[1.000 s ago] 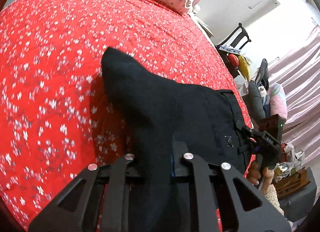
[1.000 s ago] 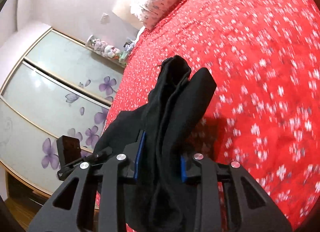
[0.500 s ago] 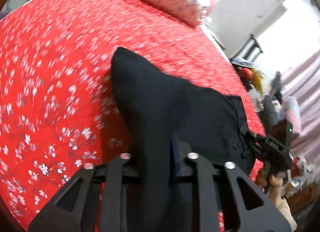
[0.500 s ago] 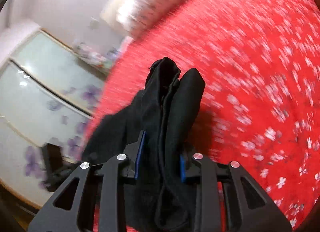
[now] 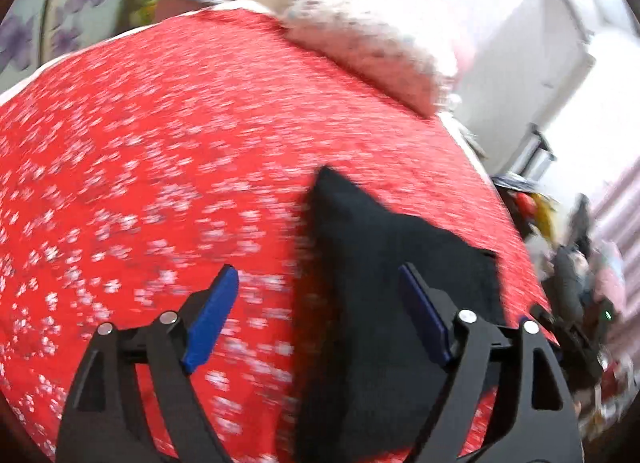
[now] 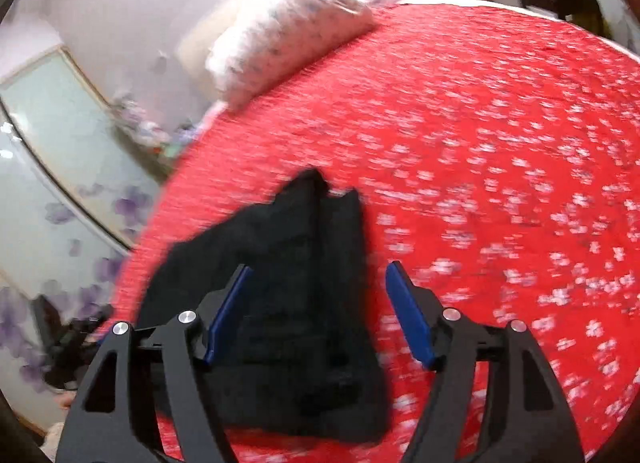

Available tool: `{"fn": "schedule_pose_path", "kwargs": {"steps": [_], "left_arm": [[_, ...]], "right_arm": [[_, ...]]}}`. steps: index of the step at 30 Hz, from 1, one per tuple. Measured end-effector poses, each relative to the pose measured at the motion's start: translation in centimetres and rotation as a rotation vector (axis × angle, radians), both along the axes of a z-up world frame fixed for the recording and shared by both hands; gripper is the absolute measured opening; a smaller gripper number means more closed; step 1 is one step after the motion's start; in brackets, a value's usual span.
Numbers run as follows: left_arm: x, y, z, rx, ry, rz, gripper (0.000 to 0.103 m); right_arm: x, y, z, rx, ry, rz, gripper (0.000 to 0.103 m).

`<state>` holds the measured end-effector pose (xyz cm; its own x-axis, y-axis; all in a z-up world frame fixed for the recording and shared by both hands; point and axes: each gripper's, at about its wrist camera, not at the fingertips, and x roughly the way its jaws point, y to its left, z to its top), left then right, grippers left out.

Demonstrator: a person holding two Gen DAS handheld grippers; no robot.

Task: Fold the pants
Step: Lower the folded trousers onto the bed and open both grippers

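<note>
The black pants point(image 5: 384, 295) lie folded in a bundle on the red flowered bedspread point(image 5: 160, 167). My left gripper point(image 5: 320, 295) is open and empty, with the bundle's left edge lying below between its blue pads. In the right wrist view the pants point(image 6: 304, 303) lie under my right gripper point(image 6: 320, 287), which is open and empty, its jaws spread on either side of the bundle. Both views are blurred by motion.
A flowered pillow point(image 6: 288, 31) lies at the head of the bed. A wardrobe with purple flower doors point(image 6: 48, 191) stands on one side. Cluttered furniture point(image 5: 568, 255) stands past the other bed edge.
Both grippers have opened and let go of the pants. The pants now lie on the bed. Both grippers have pulled up and back.
</note>
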<state>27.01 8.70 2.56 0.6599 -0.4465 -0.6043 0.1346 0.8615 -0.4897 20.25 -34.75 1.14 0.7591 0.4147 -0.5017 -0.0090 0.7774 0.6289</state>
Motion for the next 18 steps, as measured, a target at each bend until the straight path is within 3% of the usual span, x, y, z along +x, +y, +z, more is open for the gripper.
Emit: {"fn": "schedule_pose_path", "kwargs": {"steps": [3, 6, 9, 10, 14, 16, 18], "left_arm": [[-0.8, -4.0, 0.8, -0.067, -0.007, -0.189, 0.094], [-1.0, -7.4, 0.3, -0.055, 0.01, -0.295, 0.094], [0.1, -8.7, -2.5, 0.017, 0.101, -0.287, 0.09], [0.6, -8.3, -3.9, -0.016, 0.129, -0.269, 0.088], [1.0, -7.0, -5.0, -0.155, 0.104, -0.21, 0.088], [0.9, -7.1, -4.9, -0.139, 0.102, -0.194, 0.088], [0.4, -8.2, -4.3, -0.067, 0.101, -0.197, 0.088]], "right_arm": [[0.6, 1.9, 0.0, 0.108, 0.003, 0.107, 0.076], [1.7, 2.7, -1.2, 0.119, 0.075, 0.131, 0.082], [2.5, 2.7, -3.1, 0.101, 0.123, 0.112, 0.083], [2.4, 2.7, -3.4, 0.112, 0.112, 0.107, 0.083], [2.0, 2.5, -3.9, 0.13, 0.096, 0.078, 0.083], [1.6, 2.5, -4.0, 0.141, 0.093, 0.063, 0.083], [1.5, 2.6, -3.5, 0.144, 0.108, 0.064, 0.083]]}}
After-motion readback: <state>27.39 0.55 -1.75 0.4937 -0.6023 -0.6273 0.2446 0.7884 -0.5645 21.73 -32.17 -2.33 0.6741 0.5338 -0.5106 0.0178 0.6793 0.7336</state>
